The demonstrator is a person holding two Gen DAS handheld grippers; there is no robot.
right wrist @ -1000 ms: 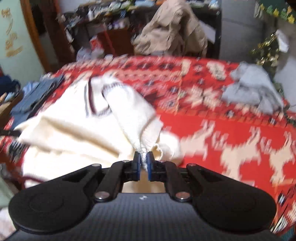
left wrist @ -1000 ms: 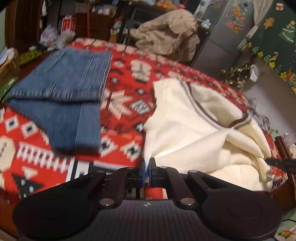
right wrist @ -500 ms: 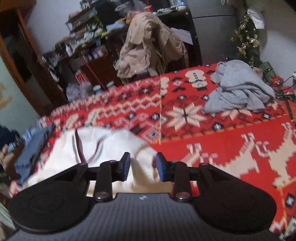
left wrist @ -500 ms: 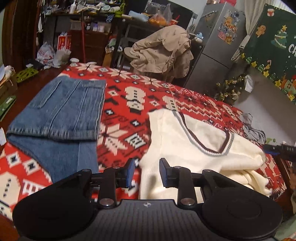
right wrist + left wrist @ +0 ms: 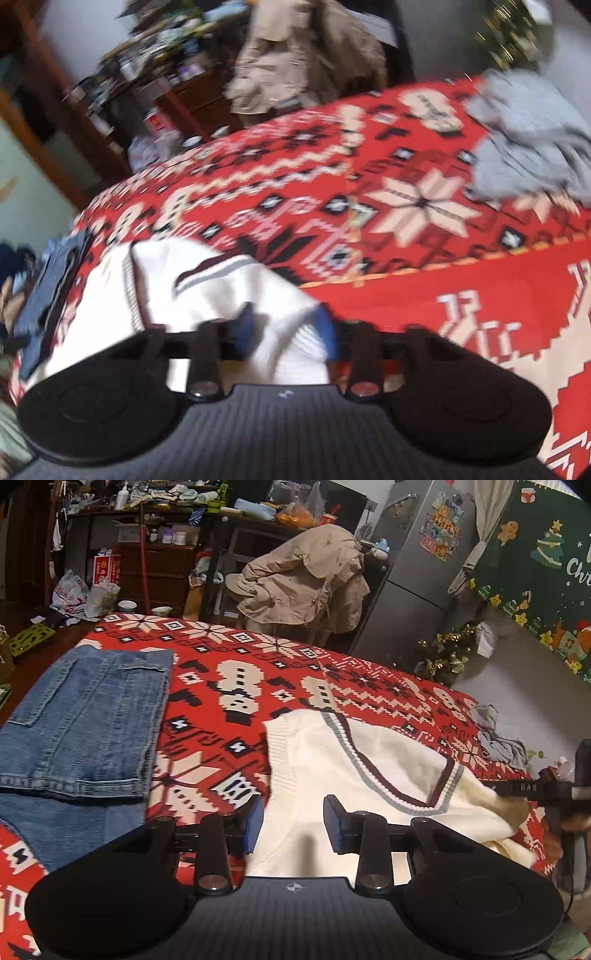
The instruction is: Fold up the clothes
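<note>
Left wrist: red patterned blanket (image 5: 236, 709), cluttered shelves (image 5: 166, 524).

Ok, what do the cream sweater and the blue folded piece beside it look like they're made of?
Cream sweater: looks like a soft matte knit, with ribbed edging and striped V-neck trim; fibre unclear. Blue folded piece: looks like denim, with faded washed blue, stitched seams and a flap pocket.

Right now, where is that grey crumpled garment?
In the right wrist view, the grey garment lies crumpled at the far right of the red patterned blanket, apart from the cream sweater.
</note>
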